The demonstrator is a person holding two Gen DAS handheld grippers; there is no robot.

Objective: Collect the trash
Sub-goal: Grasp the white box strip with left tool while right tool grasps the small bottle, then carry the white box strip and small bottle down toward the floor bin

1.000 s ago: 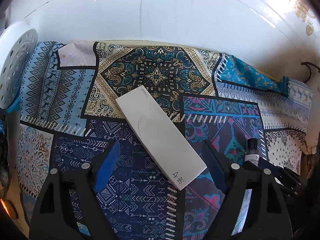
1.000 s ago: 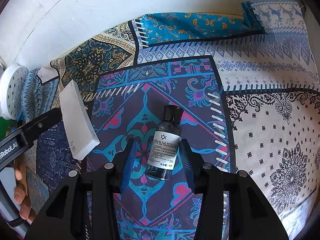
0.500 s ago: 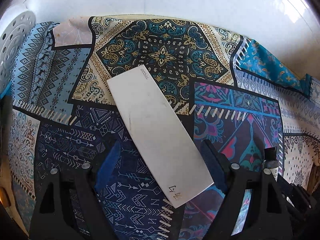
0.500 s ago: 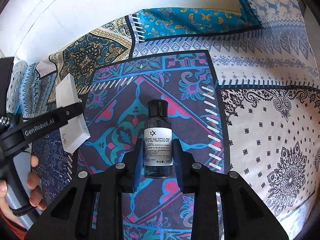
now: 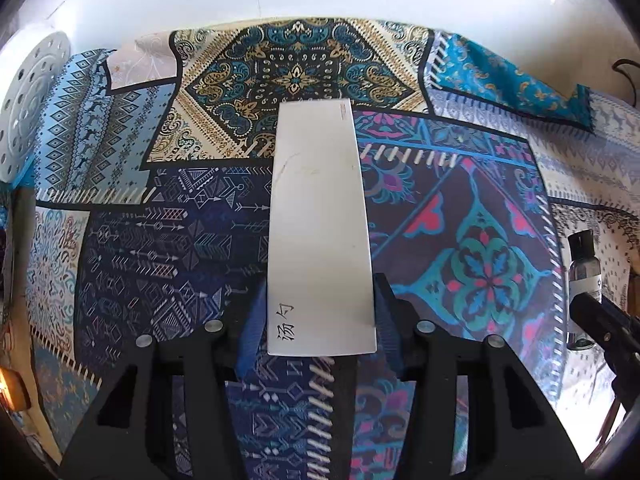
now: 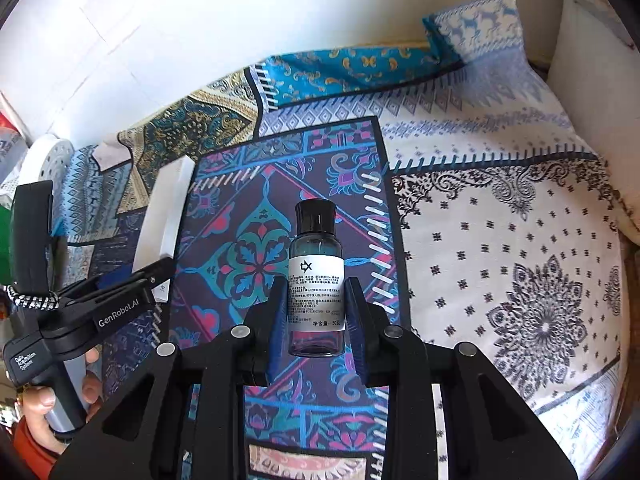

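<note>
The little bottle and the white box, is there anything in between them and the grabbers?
No, nothing. The right gripper has its blue pads closed against the sides of the little bottle. The left gripper has its pads pressed on both long sides of the white box. Only the patterned cloth lies underneath.

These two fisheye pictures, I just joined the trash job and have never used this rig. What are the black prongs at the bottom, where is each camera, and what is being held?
No robot arm here: a person holds a two-finger gripper in each hand, with a camera on each looking forward along its fingers. The black prongs are those fingers.

In the left wrist view, the left gripper is closed on the near end of a long white box with handwritten characters. In the right wrist view, the right gripper is closed on a small clear bottle with a black cap and white label. Below is a patchwork patterned cloth. A white perforated disc sits at the far left.
</note>
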